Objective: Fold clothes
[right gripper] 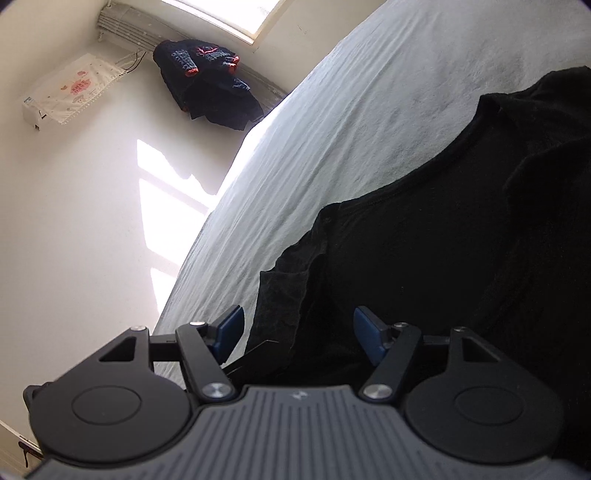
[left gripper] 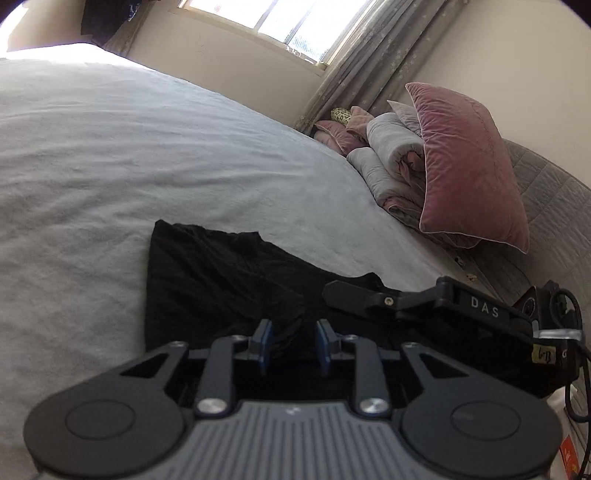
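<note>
A black garment (left gripper: 221,273) lies spread on a bed covered with a pale grey sheet (left gripper: 110,147), near the edge closest to the cameras. In the left wrist view its far edge shows a notch and low wrinkles; in the right wrist view a curved hem runs across the cloth and one corner is turned up in a small fold.

The left gripper (left gripper: 294,341) sits low over the near part of the garment. Its blue pads stand a little apart, and a bunch of black cloth rises into the gap between them; whether the pads press on it cannot be told, as the gap looks slack on both sides. The right gripper (right gripper: 297,332) reaches in from the right side of the left wrist view, its dark finger lying over the garment. Its own camera shows its jaws spread wide, with the folded edge of the cloth between the pads but not touching either.

At the head of the bed a pink velvet pillow (left gripper: 469,166) leans against rolled grey bedding (left gripper: 388,147), below a curtained window (left gripper: 280,18). Dark clothes (right gripper: 210,81) hang by the far wall.
</note>
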Demonstrator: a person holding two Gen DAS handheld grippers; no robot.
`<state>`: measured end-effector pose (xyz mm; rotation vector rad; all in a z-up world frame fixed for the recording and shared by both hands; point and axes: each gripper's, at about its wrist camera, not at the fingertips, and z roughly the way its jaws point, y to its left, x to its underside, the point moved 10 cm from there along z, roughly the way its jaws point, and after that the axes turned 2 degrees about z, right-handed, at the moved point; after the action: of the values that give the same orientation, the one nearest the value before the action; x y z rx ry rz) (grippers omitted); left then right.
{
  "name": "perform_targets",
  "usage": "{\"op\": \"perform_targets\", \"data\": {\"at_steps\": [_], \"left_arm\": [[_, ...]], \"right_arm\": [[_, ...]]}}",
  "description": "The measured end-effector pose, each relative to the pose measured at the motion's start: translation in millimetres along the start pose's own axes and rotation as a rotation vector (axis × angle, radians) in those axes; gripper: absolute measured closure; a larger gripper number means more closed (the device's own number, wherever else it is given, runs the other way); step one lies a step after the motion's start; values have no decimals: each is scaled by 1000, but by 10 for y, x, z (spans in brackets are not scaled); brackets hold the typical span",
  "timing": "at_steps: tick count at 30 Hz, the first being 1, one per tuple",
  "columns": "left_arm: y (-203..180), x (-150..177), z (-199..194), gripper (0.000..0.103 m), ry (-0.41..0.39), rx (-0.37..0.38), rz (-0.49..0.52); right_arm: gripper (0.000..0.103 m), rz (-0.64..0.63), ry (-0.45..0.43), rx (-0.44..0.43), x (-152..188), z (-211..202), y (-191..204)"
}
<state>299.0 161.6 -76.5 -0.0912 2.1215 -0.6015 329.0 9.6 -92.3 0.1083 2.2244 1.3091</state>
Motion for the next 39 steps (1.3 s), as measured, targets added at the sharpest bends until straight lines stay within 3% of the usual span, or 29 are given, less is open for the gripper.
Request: {"op": "perform_targets", "data": {"at_steps": [1, 7, 10, 14, 19, 21, 23, 28, 31, 35, 39], "left_arm": [[13, -42, -81, 65, -18, -5, 15], [248, -70, -314, 64, -7, -112, 106], [223, 32, -221, 59, 46, -112, 155], [223, 155, -70, 58, 100, -176, 210], [-31, 186, -146, 61, 40, -40, 298], [-181, 206, -199, 59, 21, -14, 380], [-240, 229, -221, 60, 17, -4, 418], [-432, 268, -376, 62, 4, 114, 468], [-364, 187, -373, 58, -11, 14, 461], [-69, 169, -204, 59, 44, -72, 331], [124, 202, -65, 59, 85, -200, 314]], "right_arm": [[33, 12, -1, -8, -3, -14, 2], [33, 7, -6, -14, -5, -83, 70], [34, -14, -13, 8, 6, -55, 63], [37, -69, -35, 41, 15, 22, 59], [38, -172, -69, 71, 45, 118, 114], [38, -190, -76, 73, 36, 145, 108], [39, -187, -83, 69, 11, 158, 86], [47, -158, -101, 64, -38, 165, 21], [51, -165, -103, 75, -39, 175, 12], [51, -169, -103, 77, -31, 161, 11], [51, -174, -104, 79, -22, 154, 26]]}}
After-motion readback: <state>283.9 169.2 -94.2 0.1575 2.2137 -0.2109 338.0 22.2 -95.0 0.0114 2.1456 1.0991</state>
